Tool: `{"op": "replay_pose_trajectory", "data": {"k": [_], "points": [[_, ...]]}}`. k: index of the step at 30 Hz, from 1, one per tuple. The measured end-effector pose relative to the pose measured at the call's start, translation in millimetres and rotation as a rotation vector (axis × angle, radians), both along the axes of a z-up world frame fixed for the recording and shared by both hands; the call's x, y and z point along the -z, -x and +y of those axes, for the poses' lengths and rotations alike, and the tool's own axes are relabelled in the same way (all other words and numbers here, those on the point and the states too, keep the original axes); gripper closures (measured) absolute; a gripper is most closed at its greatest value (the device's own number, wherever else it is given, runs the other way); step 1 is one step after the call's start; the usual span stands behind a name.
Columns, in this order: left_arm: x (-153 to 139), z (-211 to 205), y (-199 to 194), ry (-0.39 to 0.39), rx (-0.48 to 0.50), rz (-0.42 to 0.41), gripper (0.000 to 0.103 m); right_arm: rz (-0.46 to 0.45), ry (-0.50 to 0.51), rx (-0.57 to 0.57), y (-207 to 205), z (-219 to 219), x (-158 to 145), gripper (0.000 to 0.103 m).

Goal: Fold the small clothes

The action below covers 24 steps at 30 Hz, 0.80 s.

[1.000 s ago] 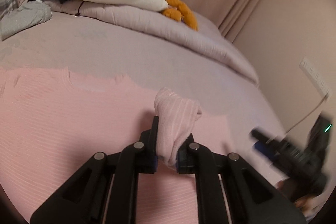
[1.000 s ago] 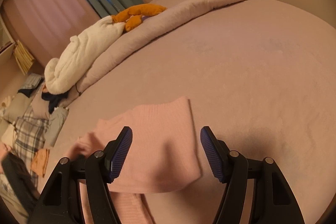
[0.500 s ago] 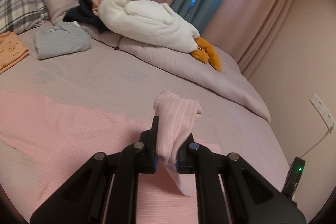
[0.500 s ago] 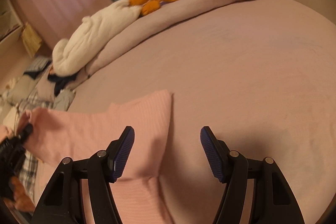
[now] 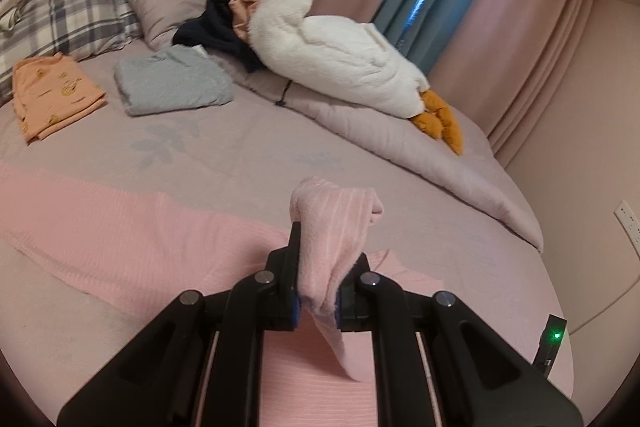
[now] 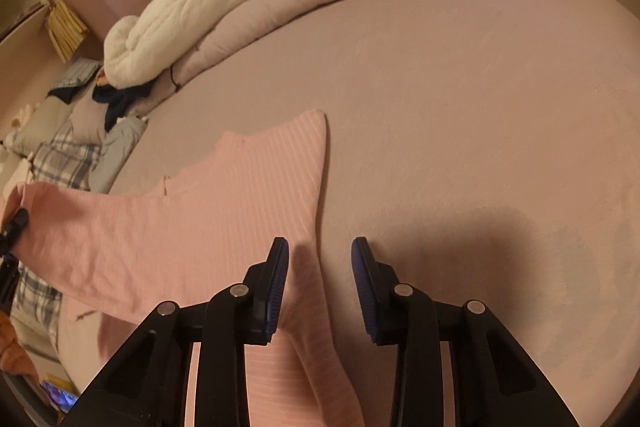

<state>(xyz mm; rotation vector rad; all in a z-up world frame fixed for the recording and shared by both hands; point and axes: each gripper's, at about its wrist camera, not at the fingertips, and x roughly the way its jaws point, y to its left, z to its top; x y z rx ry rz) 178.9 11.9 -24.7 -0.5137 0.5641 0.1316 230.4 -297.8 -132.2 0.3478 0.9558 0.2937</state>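
Observation:
A pink ribbed sweater (image 5: 132, 227) lies spread on the mauve bed. My left gripper (image 5: 316, 291) is shut on a bunched end of its sleeve (image 5: 336, 227) and holds it lifted above the garment. In the right wrist view the same sweater (image 6: 224, 211) lies flat, its sleeve stretched out to the left edge where the left gripper (image 6: 12, 227) holds it. My right gripper (image 6: 320, 283) is open and empty, low over the sweater's right edge.
A folded grey garment (image 5: 172, 83) and a folded orange garment (image 5: 52, 95) lie at the back left. A white goose plush (image 5: 332, 51) rests on a rolled duvet (image 5: 400, 147). Plaid pillows (image 5: 64, 15) are behind. A wall with a socket (image 5: 630, 223) is on the right.
My left gripper has carried the sleeve end leftward and up, stretching the sleeve out. My right gripper's jaws have narrowed and it has shifted toward the sweater's right edge.

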Motion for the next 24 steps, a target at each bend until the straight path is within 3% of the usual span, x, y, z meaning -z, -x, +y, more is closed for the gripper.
{"op": "replay_pose_trajectory", "data": {"k": [24], "points": [[77,49,3,-0.019,-0.086,0.204,0.091,0.000,0.099,-0.005,-5,13,4,0.068]]}}
